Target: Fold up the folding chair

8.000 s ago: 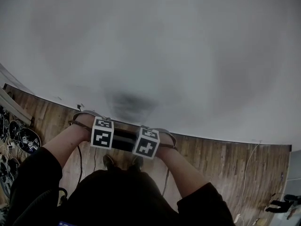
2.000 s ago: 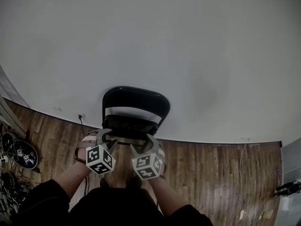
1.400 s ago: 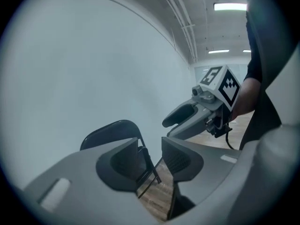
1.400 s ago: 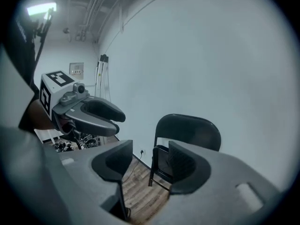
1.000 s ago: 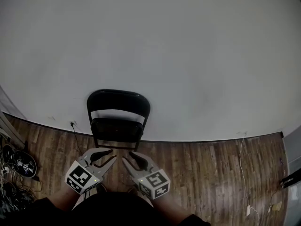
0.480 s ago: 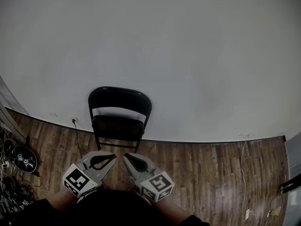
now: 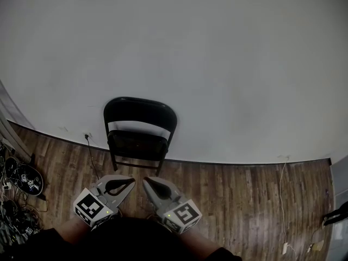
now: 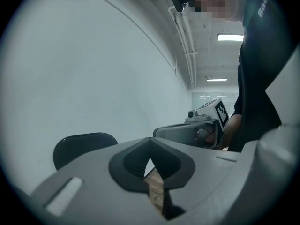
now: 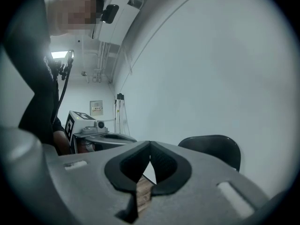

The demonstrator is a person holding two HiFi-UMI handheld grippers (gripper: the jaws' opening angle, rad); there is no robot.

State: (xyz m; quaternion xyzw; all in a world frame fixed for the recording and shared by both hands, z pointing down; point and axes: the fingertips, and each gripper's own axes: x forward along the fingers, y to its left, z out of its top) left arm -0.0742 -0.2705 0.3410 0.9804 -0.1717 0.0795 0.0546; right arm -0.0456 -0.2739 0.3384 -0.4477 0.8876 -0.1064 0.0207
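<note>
The black folding chair (image 7: 140,130) stands against the white wall, its seat drawn up close to the backrest. Both grippers hang well short of it, near my body, touching nothing. My left gripper (image 7: 132,180) is shut and empty, its jaws having just been closing with nothing between them. The same holds for my right gripper (image 7: 144,180), tip to tip beside the left. In the left gripper view the chair's back (image 8: 82,146) shows past the shut jaws of the left gripper (image 8: 150,146). The right gripper view shows the chair (image 9: 213,149) beyond the right gripper (image 9: 150,149).
Wooden floor (image 7: 234,194) runs to the white wall (image 7: 217,64). A heap of cables and gear (image 7: 19,181) lies at the far left. A cable hangs from a wall socket (image 7: 87,137) left of the chair. Another cable (image 7: 283,246) lies at the right.
Both grippers have drawn back from the chair toward my body, and their jaws have gone from slightly apart to closed. The chair stands alone at the wall.
</note>
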